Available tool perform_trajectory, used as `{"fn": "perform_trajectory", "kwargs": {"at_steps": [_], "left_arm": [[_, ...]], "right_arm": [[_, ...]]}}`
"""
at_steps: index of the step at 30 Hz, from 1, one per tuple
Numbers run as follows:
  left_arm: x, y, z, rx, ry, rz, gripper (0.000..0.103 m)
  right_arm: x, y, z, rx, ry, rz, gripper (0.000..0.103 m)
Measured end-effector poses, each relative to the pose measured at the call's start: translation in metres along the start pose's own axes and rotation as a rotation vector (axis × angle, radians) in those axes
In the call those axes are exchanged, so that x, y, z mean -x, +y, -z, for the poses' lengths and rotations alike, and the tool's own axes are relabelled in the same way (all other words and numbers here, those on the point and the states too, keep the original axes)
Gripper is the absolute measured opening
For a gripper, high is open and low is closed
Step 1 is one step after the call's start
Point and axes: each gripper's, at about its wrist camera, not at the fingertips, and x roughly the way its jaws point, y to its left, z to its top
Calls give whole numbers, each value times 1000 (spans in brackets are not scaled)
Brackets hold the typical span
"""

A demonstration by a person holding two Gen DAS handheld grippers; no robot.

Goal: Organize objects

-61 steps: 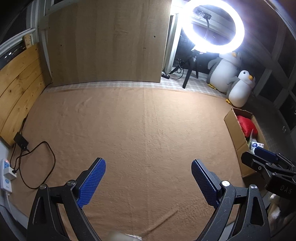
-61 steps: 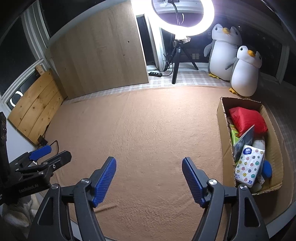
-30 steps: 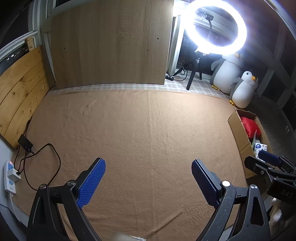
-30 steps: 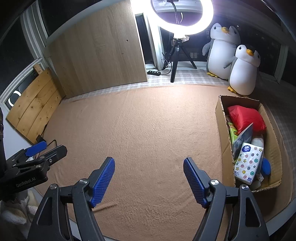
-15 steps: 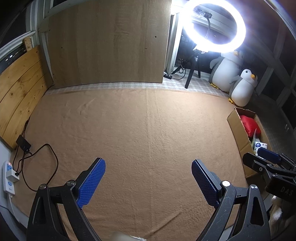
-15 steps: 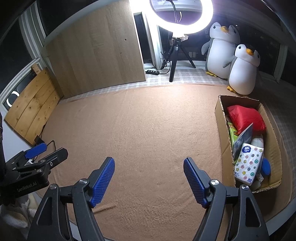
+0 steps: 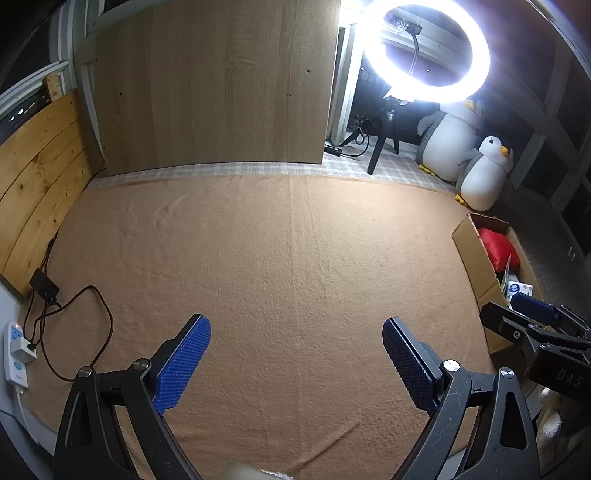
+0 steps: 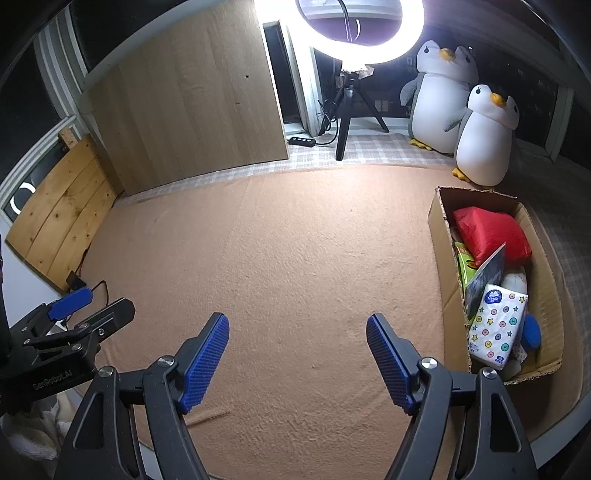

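Tan carpet (image 8: 295, 240) is covering the floor, with a wooden board (image 8: 192, 110) leaning at the back beside one glowing ring light (image 8: 356, 29) and two plush penguins (image 8: 484, 136). One cardboard box (image 8: 441, 236) is sitting on the carpet's right edge, its long axis running away from the cameras, holding a red bag (image 8: 487, 230) and a tissue pack (image 8: 496, 325). Left gripper (image 7: 295, 360) and right gripper (image 8: 297, 354) are both gaping wide, gripping nothing.

A pale blur (image 7: 240, 472) at the left wrist view's bottom edge cannot be identified. In the box (image 8: 441, 236), the red bag (image 8: 487, 230) and tissue pack (image 8: 496, 326) hide most other contents. The ring light (image 8: 356, 40) is cropped at the top.
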Motion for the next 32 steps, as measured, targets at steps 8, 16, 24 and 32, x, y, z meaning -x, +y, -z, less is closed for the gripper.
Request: {"fn": "perform_trajectory", "kwargs": {"at_steps": [8,16,24,32], "left_arm": [[0,-1,2,2,2,-1,96],[2,-1,5,1,0,-7,96],[5,3,9,8,-15,-24,98],[-4,5,10,3,6,-19,100]], "right_arm": [[0,0,3,0,5,1,74],[0,0,4,-1,8,0,74],[-1,4,10,0,19,3,74],[-7,5,12,-4,33,12,74]]}}
